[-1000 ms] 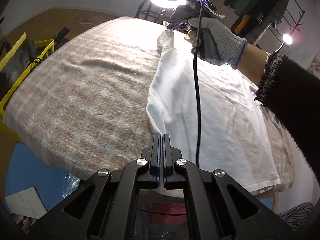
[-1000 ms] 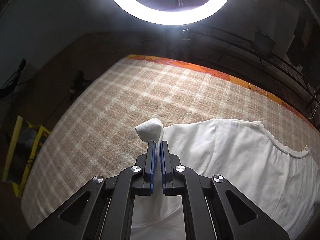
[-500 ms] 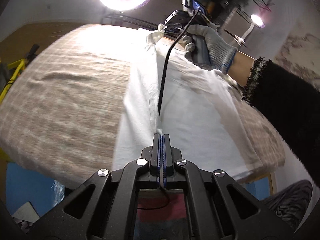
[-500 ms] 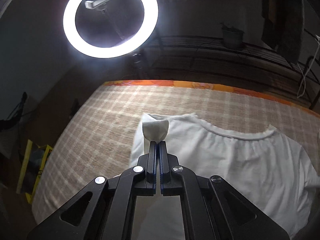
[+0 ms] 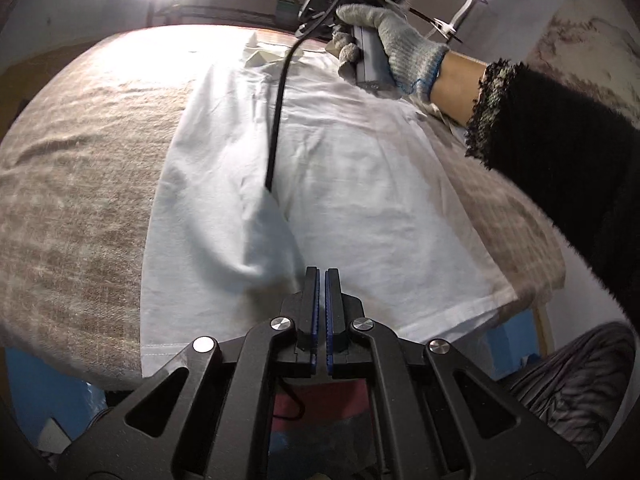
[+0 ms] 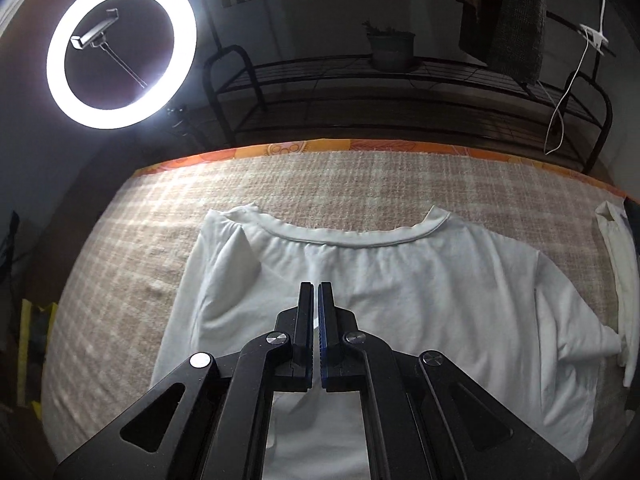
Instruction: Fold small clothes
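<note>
- One white T-shirt (image 6: 420,280) lies spread on my plaid-covered bench (image 6: 120,264), its left side folded inward over the body.
- Left gripper (image 5: 321,276): fingers pressed together on the folded hem.
- Right gripper (image 6: 315,292): fingers closed, white cloth pinched between them, over the chest.
- Gloved hand (image 5: 384,40) grips the right tool's handle.

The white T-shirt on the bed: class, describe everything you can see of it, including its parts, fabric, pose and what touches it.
The white T-shirt looks like thin, soft cotton. It lies spread on a beige checked blanket, its ribbed round collar toward the far edge. One side panel is folded over the body, its sleeve tucked in; the other sleeve lies out flat. The hem reaches the near edge. Both the left gripper and right gripper are shut, pinching folds of its cloth.
</note>
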